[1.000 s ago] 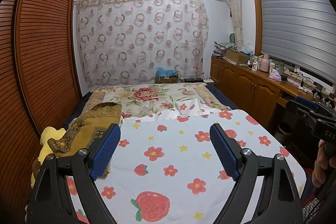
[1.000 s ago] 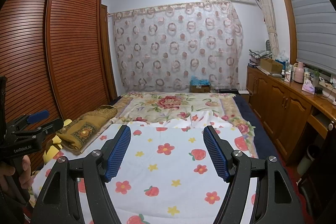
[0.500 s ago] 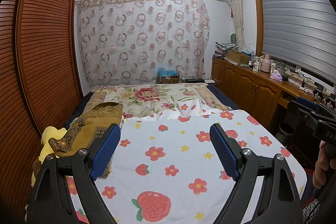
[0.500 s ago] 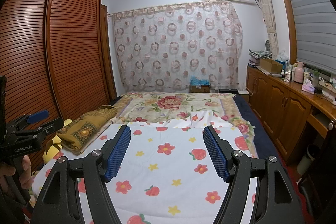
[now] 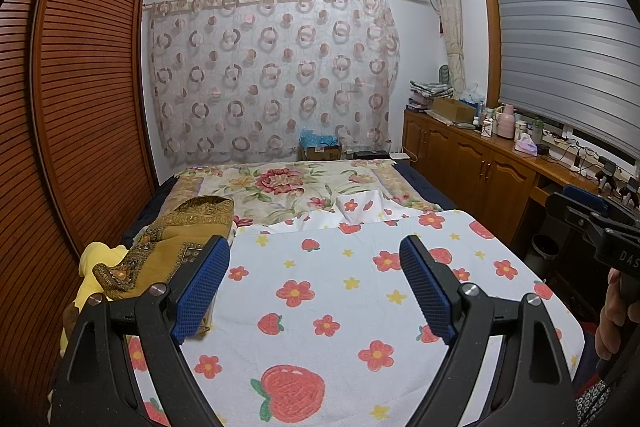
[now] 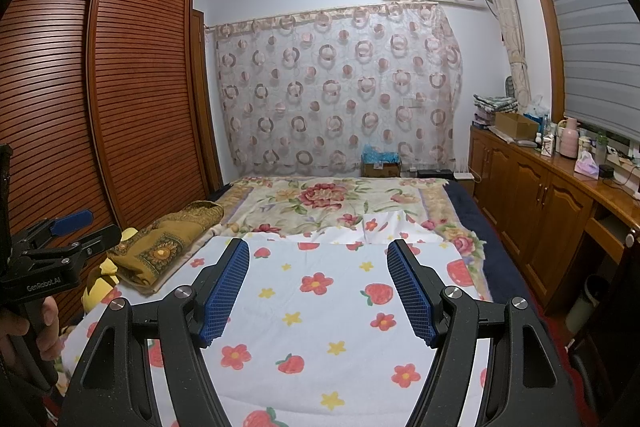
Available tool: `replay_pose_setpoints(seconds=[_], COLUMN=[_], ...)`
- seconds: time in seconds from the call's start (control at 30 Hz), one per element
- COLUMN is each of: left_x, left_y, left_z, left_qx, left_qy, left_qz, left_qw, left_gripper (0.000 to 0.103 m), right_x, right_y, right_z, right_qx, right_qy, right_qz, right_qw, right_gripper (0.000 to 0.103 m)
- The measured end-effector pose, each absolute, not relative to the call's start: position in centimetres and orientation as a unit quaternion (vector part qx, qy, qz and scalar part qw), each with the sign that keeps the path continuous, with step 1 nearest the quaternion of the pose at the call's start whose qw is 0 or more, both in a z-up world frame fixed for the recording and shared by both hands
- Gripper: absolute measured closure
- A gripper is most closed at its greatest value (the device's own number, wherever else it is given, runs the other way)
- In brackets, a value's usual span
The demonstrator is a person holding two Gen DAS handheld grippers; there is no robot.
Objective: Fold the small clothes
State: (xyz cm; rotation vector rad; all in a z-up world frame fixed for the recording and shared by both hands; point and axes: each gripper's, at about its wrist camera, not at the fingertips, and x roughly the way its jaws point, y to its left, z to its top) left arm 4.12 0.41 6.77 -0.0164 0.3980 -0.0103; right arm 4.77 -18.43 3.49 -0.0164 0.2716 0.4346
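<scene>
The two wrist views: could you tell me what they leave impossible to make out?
- Yellow item, left wrist view: mostly covered by the mustard patterned cloth.
- Bed's near edge, both views: hidden behind the open left gripper and right gripper.
- Countertop clutter, right wrist view: too small to identify.

In front of me the bed (image 5: pixel 424 193) carries a floral blanket (image 5: pixel 288 187) at its far end and a white strawberry-and-flower sheet (image 5: pixel 332 291) nearer me. Along its left edge lie a folded mustard patterned cloth (image 5: pixel 176 243) and something yellow (image 5: pixel 96 267) partly beneath it.
</scene>
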Motion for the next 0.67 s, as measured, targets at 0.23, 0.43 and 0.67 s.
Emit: replay_pose_setpoints(seconds=[0.23,0.43,0.67], left_x=[4.1,4.07,4.07], left_y=[0.48,0.47,0.43], left_z=[6.75,6.71,6.61], left_qx=[-0.008,-0.008,-0.008], left_qy=[0.198,0.197,0.197], left_qz=[-0.005,-0.005,-0.005], left_qw=[0.98,0.98,0.98], left_gripper=[0.016,0.016,0.016], right_x=[4.82,4.85,4.91], right_y=[-18.47,-18.51,-18.59], right_z=[3.44,3.42,3.39], right_qx=[-0.008,-0.008,-0.008], right_qy=[0.134,0.134,0.134], right_qz=[0.215,0.215,0.215], right_qw=[0.967,0.967,0.967], right_gripper=[0.03,0.03,0.03])
